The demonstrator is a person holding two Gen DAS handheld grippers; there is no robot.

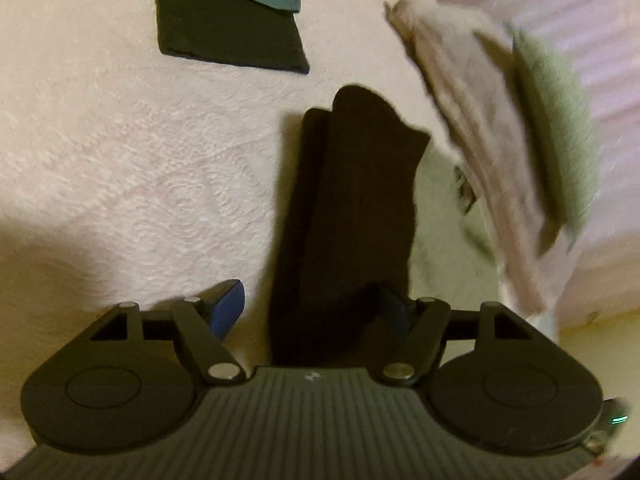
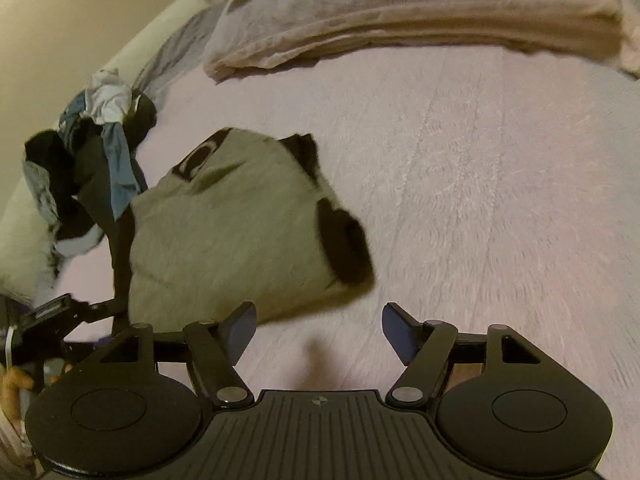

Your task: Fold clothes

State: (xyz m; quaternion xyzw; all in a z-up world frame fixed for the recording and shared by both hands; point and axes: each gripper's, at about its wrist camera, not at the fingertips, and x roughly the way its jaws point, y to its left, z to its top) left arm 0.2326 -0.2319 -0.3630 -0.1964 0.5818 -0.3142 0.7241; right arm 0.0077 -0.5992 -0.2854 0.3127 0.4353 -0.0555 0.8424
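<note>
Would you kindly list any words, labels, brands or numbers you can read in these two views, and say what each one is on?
No readable text in either view.
Grey shirt: a dark printed design near its top, an oval shape, too blurred to read as letters.
Right tool body: a small round mark, a symbol, not text.
Left tool body: a small pale mark, too small to read.

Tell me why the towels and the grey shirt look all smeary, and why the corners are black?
Left wrist view: the beige towels are streaked by motion blur, while the folded dark garment stays fairly sharp. Right wrist view: the grey shirt is smeared at its dark edges, and the bedspread shows streaks. Both views: the fisheye lens bends the scene and leaves black corners; the light is dim and warm.
</note>
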